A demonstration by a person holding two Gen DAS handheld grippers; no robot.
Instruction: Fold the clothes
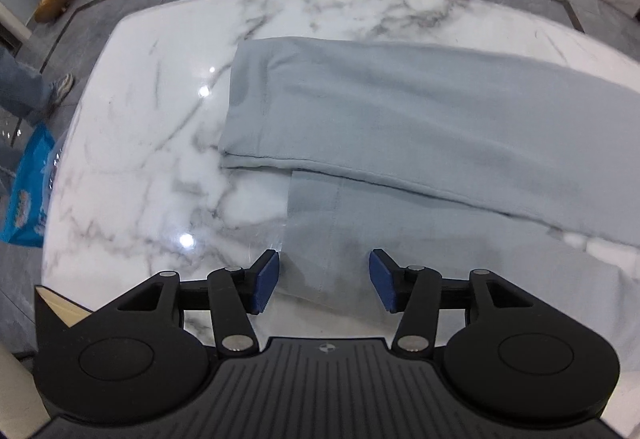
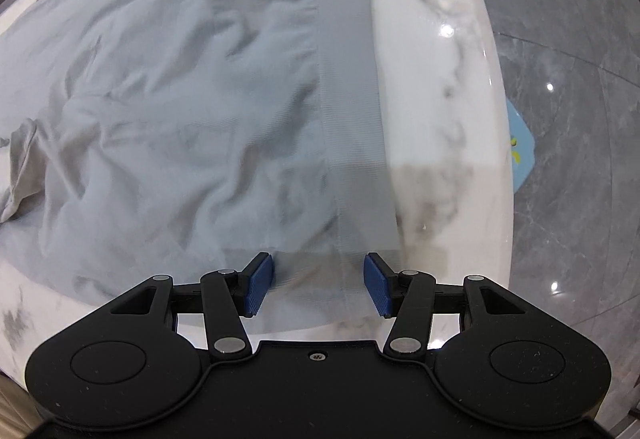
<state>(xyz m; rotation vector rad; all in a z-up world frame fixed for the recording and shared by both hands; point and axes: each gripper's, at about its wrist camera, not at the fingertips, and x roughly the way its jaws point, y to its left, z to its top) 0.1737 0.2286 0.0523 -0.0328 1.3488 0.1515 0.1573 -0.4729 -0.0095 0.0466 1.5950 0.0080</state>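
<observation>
Seen from the left wrist, the left gripper [image 1: 324, 281] hangs with its blue pads [image 1: 266, 281] spread wide and nothing between them, poised over the near cuff end of the pale grey trousers [image 1: 400, 111] that lie on the marble table [image 1: 140, 127]. One leg runs ahead of the claw and off to its right, its long axis crossing the view; the second leg's hem sits directly under and just ahead of the open jaws, with its left edge close to the left pad. Moving right, the right gripper [image 2: 318, 285] is likewise parted and holding nothing, and under it lies the ribbed waistband [image 2: 348, 99], whose length runs straight away from the claw, with the crumpled seat spreading to its left and bare table to its right. Each claw is nearest its own end, so a lengthwise fold looks likely. No containers are visible.
</observation>
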